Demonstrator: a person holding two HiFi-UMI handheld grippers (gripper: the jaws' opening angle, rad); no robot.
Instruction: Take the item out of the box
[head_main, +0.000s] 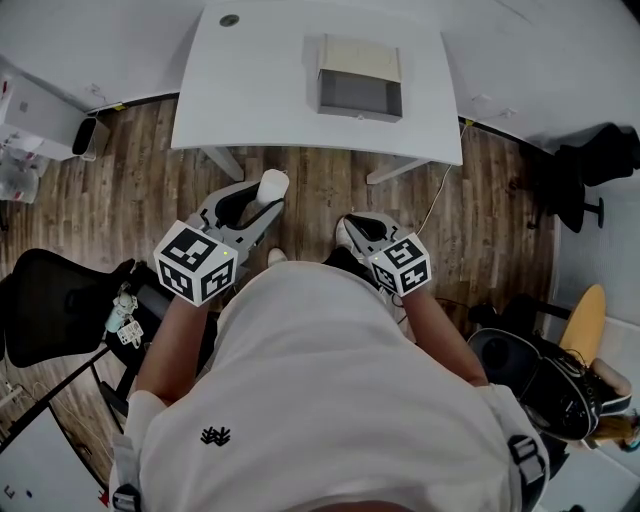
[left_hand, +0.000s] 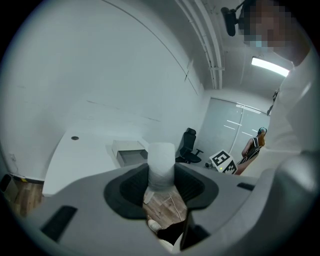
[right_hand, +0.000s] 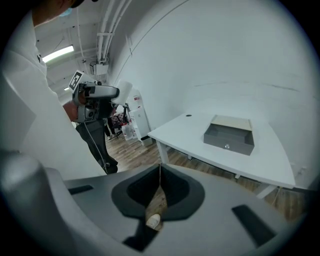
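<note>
Head view: the box (head_main: 360, 78) shows only its top and grey front; its inside is hidden. The lower part of the white cylinder (head_main: 272, 185) is concealed within the left gripper (head_main: 255, 205). The black chair (head_main: 45, 300) is cut off at the left edge.

In the head view the bare left forearm (head_main: 168, 345) and right forearm (head_main: 445, 335) reach up-frame. The grey left gripper (head_main: 262, 205), centre-left, has its fingers clamped on a white cylindrical item (head_main: 272, 185). The grey right gripper (head_main: 352, 228), centre-right, has its fingers closed together.
</note>
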